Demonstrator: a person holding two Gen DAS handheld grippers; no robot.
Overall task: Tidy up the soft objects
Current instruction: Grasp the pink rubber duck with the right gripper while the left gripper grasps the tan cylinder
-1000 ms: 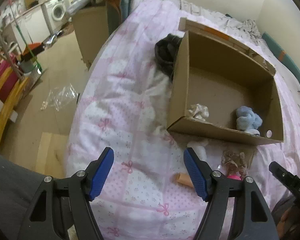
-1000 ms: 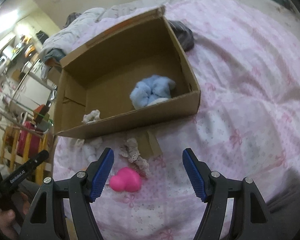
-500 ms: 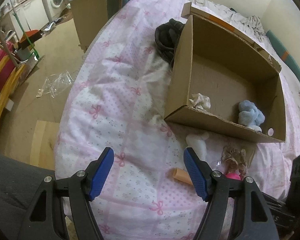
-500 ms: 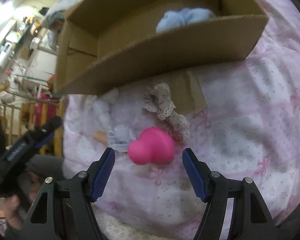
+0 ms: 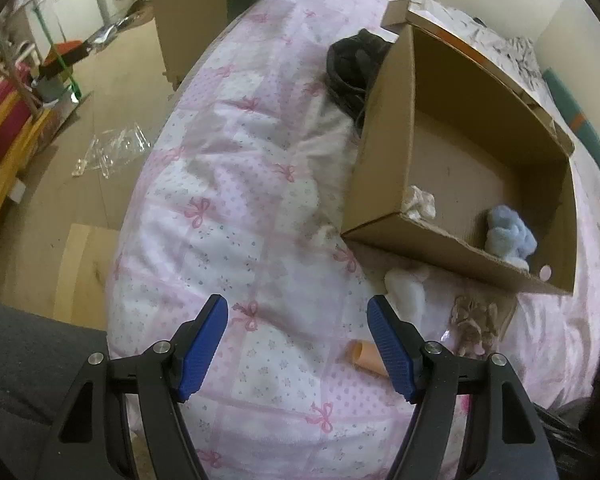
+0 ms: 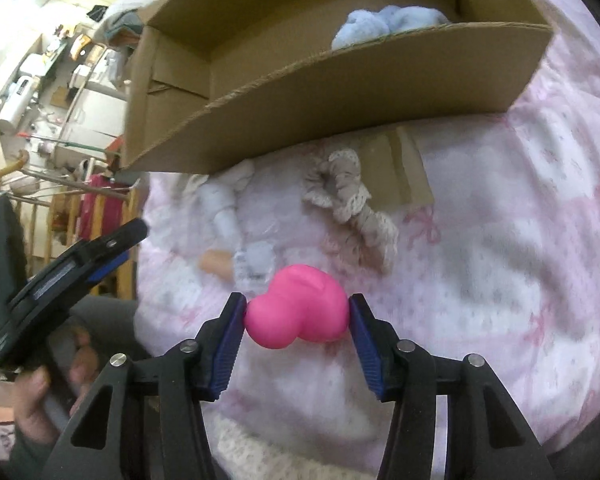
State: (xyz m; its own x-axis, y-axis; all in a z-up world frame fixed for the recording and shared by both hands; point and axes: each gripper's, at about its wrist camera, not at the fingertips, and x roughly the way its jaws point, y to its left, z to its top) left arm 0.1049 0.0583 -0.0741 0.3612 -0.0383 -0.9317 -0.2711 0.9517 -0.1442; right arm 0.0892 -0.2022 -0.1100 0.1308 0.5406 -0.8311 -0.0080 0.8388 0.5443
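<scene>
Two soft items inside cardboard box (image 5: 384, 152): blue plush (image 5: 510, 240), white cloth (image 5: 420, 204). One pink squishy toy (image 6: 298, 312) on bed (image 5: 236, 208), clamped between right gripper (image 6: 297, 316) pads. Left gripper (image 5: 298, 344) spread apart, holding nothing

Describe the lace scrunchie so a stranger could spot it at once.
Find the open cardboard box on the pink bow-print bedspread. Just outside its near wall, partly on a flattened flap, lies the beige scrunchie. Its ruffled lace edge separates it from the smooth pink toy in the right gripper and the white fluffy piece beside it.
</scene>
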